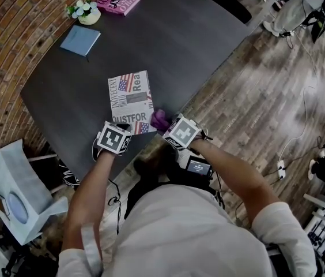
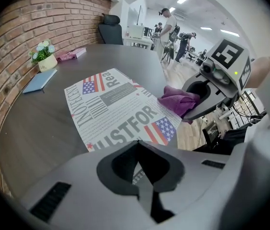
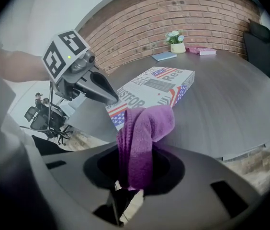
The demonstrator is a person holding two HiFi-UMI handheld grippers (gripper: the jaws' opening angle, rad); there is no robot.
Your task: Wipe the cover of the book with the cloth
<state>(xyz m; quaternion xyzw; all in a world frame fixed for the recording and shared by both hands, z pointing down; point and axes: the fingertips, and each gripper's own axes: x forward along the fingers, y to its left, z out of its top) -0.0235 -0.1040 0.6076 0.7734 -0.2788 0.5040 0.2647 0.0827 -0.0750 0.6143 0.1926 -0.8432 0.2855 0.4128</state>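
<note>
You are in an open office: past the jaws of your left gripper (image 2: 137, 146), a meeting table (image 2: 34, 123), brick wall (image 2: 15, 37), desk chair (image 2: 111, 30).

Far end of the dark table (image 1: 197, 39), a small pot of white flowers (image 1: 86, 11) sat with a pink book (image 1: 118, 2) just beside it and a blue notebook (image 1: 80, 40) nearer. A brick wall (image 1: 12, 45) ran along one side, wood floor (image 1: 266, 91) along the other.

Even indoor light, sharp centres, strong fisheye bending at edges.
</note>
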